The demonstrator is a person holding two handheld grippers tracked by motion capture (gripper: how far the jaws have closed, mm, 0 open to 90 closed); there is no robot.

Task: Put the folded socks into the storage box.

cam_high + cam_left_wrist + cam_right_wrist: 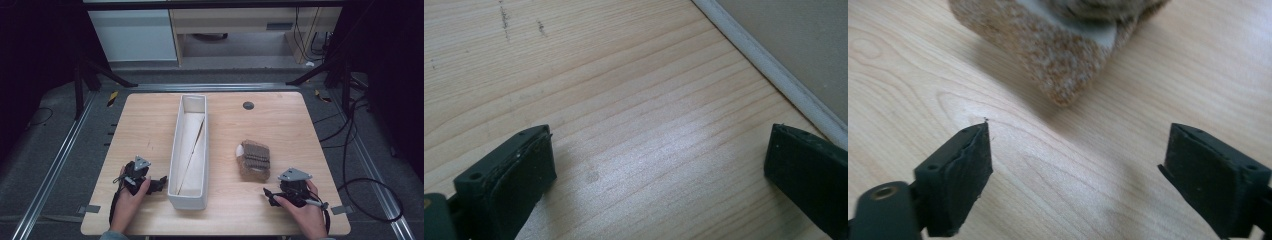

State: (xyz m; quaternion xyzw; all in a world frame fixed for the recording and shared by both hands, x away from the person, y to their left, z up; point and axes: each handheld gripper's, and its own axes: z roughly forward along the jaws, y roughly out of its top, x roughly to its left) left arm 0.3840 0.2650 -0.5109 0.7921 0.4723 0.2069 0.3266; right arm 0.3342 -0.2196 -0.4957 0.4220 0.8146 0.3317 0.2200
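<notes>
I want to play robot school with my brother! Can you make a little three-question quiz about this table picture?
1. True or false: the right gripper is squeezing the brown folded cloth.
2. What stands between the two grippers on the table? A) a round bowl B) a long white box C) a stack of books
3. Fill in: the left gripper has its jaws wide ____ over the bare wood.

Key:
1. False. Its jaws are apart, and the cloth lies just ahead of them, untouched.
2. B. The long white box runs away from the person, near the middle of the table.
3. Open.
</notes>
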